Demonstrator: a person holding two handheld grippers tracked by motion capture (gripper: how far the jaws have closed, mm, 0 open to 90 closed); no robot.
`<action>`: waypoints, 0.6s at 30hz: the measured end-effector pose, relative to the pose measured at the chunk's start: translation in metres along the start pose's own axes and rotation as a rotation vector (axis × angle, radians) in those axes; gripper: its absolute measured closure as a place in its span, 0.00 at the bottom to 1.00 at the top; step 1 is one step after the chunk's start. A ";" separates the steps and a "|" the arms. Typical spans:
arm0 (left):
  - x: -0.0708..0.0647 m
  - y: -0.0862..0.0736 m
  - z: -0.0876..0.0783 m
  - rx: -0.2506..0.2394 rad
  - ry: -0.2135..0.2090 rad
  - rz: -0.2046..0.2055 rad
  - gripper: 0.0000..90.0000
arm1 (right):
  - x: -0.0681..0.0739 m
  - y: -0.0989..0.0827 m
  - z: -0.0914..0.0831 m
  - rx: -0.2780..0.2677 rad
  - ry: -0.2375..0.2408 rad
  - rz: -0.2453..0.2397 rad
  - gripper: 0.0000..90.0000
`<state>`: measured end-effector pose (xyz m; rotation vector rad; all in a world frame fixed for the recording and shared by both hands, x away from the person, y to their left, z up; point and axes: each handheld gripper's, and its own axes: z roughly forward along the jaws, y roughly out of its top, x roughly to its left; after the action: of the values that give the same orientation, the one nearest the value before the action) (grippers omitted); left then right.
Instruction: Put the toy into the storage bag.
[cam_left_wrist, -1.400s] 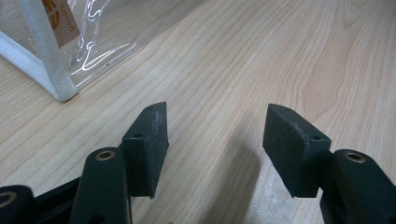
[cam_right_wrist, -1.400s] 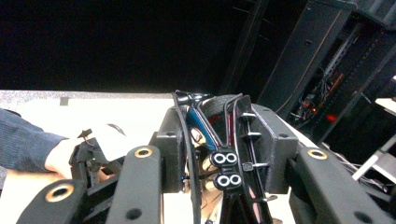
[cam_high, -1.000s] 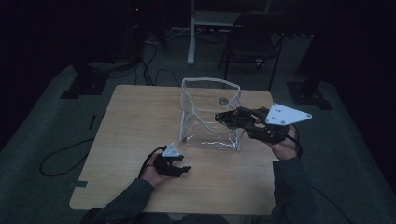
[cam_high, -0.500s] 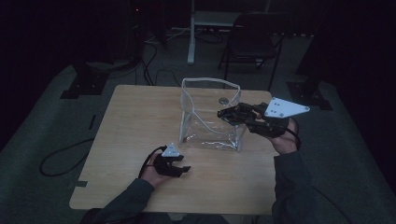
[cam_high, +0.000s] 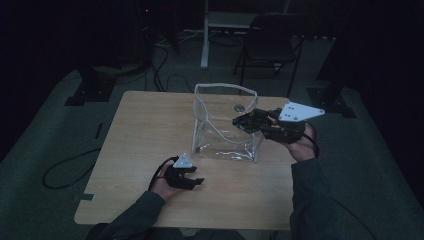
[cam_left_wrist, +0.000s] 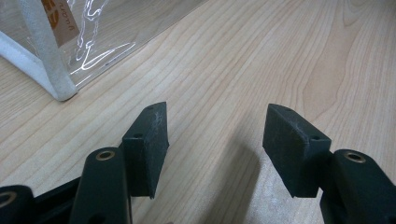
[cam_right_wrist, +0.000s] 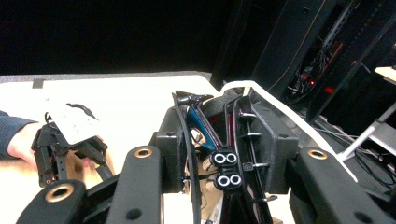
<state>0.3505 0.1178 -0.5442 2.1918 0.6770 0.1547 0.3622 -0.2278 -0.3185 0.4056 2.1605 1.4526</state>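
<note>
- Clear pouch (cam_high: 225, 125) stood upright mid-worktop (cam_high: 145, 130).
- Right gripper (cam_high: 242, 121) clamped a dark strapped object (cam_right_wrist: 219, 154) at its rim, apparently not yet dropped inside.
- Left gripper (cam_high: 196, 181) rested nearby, jaws apart, empty.

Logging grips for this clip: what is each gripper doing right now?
Left gripper: open, empty, above the wooden table.
Right gripper: closed on a bundle of black glasses, at the clear plastic bag.

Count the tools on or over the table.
2. The left tool rests on the table, jaws apart. The right tool is at the clear bag's rim, clamping dark folded items.
</note>
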 end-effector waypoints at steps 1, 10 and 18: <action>0.000 0.000 0.000 0.000 0.000 0.000 0.45 | -0.001 0.000 0.001 0.000 0.000 -0.001 0.66; 0.000 0.000 0.000 0.001 -0.001 0.001 0.46 | -0.005 -0.005 0.009 0.020 0.006 -0.003 0.66; 0.000 0.000 0.000 0.001 0.000 0.003 0.45 | -0.006 -0.009 0.017 0.051 0.013 -0.008 0.66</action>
<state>0.3507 0.1179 -0.5442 2.1936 0.6743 0.1557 0.3769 -0.2211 -0.3302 0.4066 2.2109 1.4017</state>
